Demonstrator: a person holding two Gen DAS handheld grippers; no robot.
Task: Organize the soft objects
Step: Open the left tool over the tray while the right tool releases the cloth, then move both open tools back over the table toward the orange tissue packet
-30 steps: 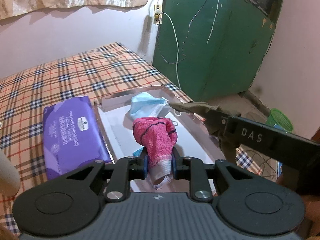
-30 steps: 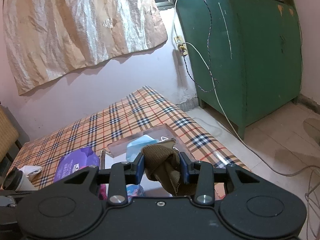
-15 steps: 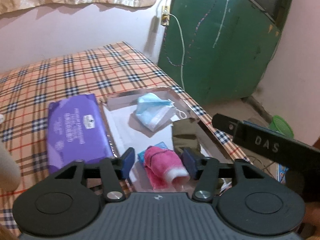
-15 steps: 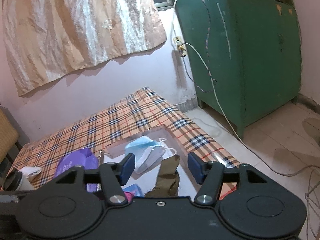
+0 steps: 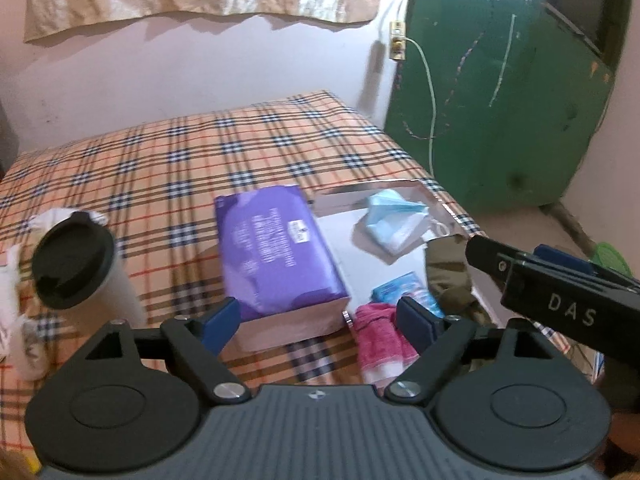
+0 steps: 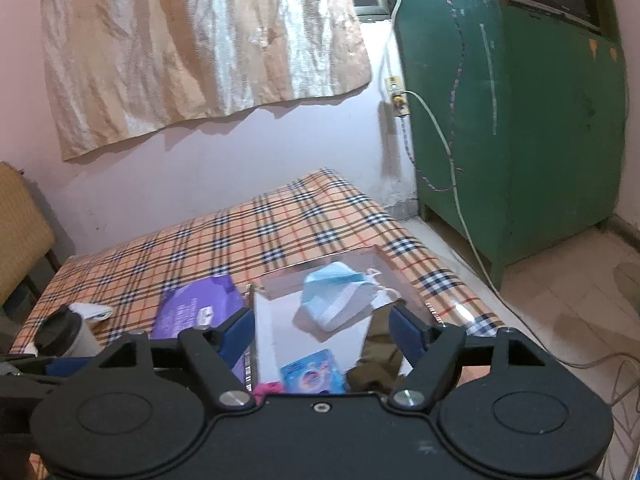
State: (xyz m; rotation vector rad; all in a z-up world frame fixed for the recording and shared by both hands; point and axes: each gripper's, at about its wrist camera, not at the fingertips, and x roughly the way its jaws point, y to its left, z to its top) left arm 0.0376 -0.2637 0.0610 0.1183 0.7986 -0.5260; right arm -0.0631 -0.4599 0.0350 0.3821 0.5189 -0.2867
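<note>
With both sets of jaws opening and nothing pinched, left gripper (image 5: 318,322) and right gripper (image 6: 322,330) hang over the near end of the clear tray (image 6: 404,280). Pink cloth (image 5: 380,344) lies at the tray's near left corner, olive cloth (image 6: 374,368) at its near right. Small blue packet (image 6: 314,372) sits between them, inside the tray. Blue face mask (image 6: 336,294) lies at the tray's far end. Purple wipes pack (image 5: 276,252) sits just left of the tray, lidded cup (image 5: 80,272) well left of it.
</note>
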